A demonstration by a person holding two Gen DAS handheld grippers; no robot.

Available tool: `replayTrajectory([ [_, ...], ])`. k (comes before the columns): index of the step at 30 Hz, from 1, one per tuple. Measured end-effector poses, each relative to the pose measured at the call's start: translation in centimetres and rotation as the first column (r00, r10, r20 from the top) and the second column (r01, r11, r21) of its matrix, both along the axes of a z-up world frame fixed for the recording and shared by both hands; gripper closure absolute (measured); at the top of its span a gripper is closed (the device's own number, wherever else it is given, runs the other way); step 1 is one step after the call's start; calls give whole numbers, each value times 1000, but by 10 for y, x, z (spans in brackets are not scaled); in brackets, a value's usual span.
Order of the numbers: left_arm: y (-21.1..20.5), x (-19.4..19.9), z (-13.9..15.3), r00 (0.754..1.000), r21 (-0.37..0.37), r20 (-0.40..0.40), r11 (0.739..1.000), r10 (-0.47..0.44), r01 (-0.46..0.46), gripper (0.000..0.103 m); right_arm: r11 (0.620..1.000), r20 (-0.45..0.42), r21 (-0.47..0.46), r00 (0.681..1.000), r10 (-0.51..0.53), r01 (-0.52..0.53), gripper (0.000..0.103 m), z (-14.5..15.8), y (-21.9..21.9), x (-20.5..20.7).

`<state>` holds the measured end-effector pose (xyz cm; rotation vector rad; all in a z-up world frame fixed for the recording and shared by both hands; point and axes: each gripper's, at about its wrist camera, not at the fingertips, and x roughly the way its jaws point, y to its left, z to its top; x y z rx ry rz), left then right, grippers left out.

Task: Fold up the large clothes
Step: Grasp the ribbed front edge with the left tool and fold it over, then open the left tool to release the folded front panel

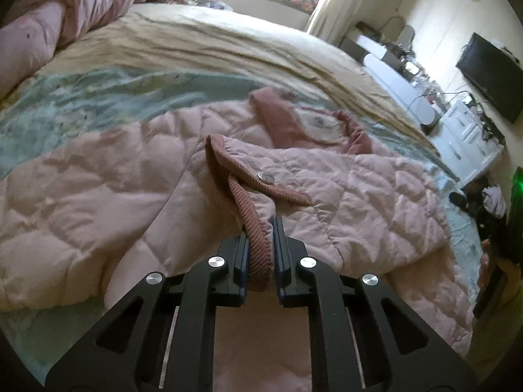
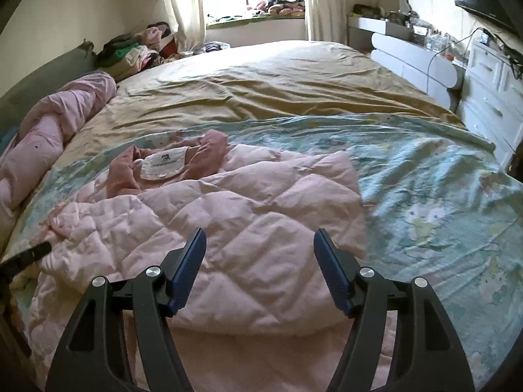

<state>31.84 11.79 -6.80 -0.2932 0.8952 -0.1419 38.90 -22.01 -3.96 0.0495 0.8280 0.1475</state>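
A pale pink quilted jacket [image 1: 343, 192] with darker ribbed trim lies spread on the bed. Its collar and white label [image 2: 165, 163] point toward the window. My left gripper [image 1: 260, 225] is shut on the ribbed cuff [image 1: 255, 245] of a sleeve that is folded over the jacket's body; a silver snap [image 1: 265, 176] shows just beyond. My right gripper [image 2: 260, 238] hovers open over the jacket's [image 2: 248, 228] quilted body, with nothing between its blue pads [image 2: 189, 261]. A dark tip of the left gripper [image 2: 32, 253] shows at the left edge of the right wrist view.
The bed carries a mint cartoon-print sheet [image 2: 425, 202] over a tan cover [image 2: 278, 78]. A rolled pink duvet [image 2: 59, 121] lies along the left side. White drawers [image 2: 490, 98] and a cluttered shelf stand at the right; clothes pile [image 2: 137, 49] sits by the window.
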Motion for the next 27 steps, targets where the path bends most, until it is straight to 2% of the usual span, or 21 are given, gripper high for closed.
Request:
replayTrajectory([
  [7,-8,-1,-16,999,69,-40,998,-2,5,96,998,-63,-29,997,51,-53,34,-17,23,17],
  [15,-8,-1,-28,998,81,-70,997,-1,6,93,999,-173,-36,985,15,-21,29,-56,21,27],
  [23,-7,-3,-34,997,80,-79,997,1,5,88,999,-189,-38,982,2,-10,28,-71,22,31],
  [27,-11,-7,-28,997,107,-74,994,1,7,87,1000,-172,-29,985,-7,2,27,-63,23,24],
])
